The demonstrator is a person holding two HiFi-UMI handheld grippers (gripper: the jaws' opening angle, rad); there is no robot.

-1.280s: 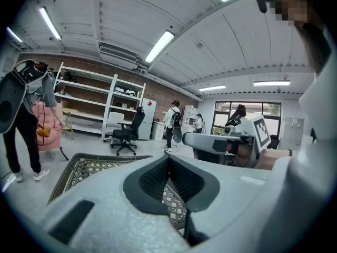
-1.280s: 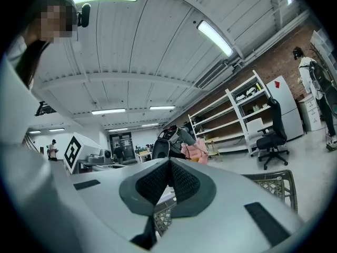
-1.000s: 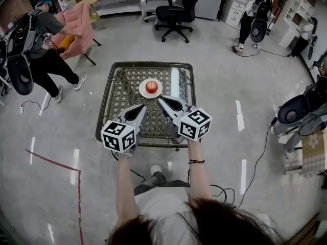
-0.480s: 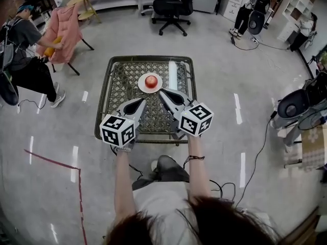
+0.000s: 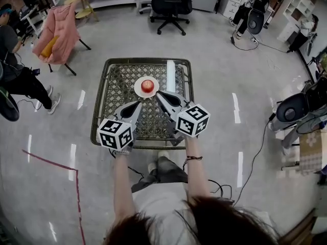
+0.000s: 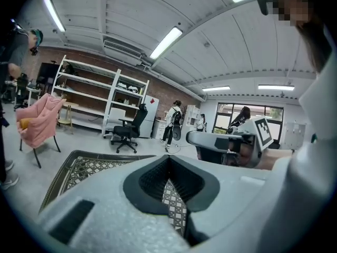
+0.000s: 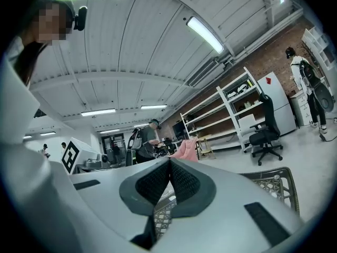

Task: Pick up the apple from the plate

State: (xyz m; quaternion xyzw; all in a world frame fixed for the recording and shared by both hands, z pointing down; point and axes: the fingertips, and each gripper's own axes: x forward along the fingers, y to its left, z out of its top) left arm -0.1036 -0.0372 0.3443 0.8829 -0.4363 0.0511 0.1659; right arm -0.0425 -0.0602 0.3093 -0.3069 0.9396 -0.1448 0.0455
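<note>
A red apple (image 5: 147, 84) sits on a small white plate (image 5: 139, 91) in the middle of a woven wicker table (image 5: 108, 98). My left gripper (image 5: 138, 104) hovers over the table just short of the plate, its jaws shut and empty. My right gripper (image 5: 158, 94) is shut too, with its tip close beside the plate's right edge. In the left gripper view the closed jaws (image 6: 169, 162) fill the lower frame, with wicker (image 6: 79, 167) showing past them. The right gripper view shows its own jaws (image 7: 169, 165) pressed together. Neither gripper view shows the apple.
A white cylinder (image 5: 170, 75) lies along the table's right side. A black office chair (image 5: 171, 6) stands beyond the table, and a chair draped in pink cloth (image 5: 54, 32) stands to the left. People stand at the far left and far right. Cables cross the floor.
Both grippers have edged forward toward the plate and sunk slightly. The view has shifted, and the person at the left has walked further out of frame.
</note>
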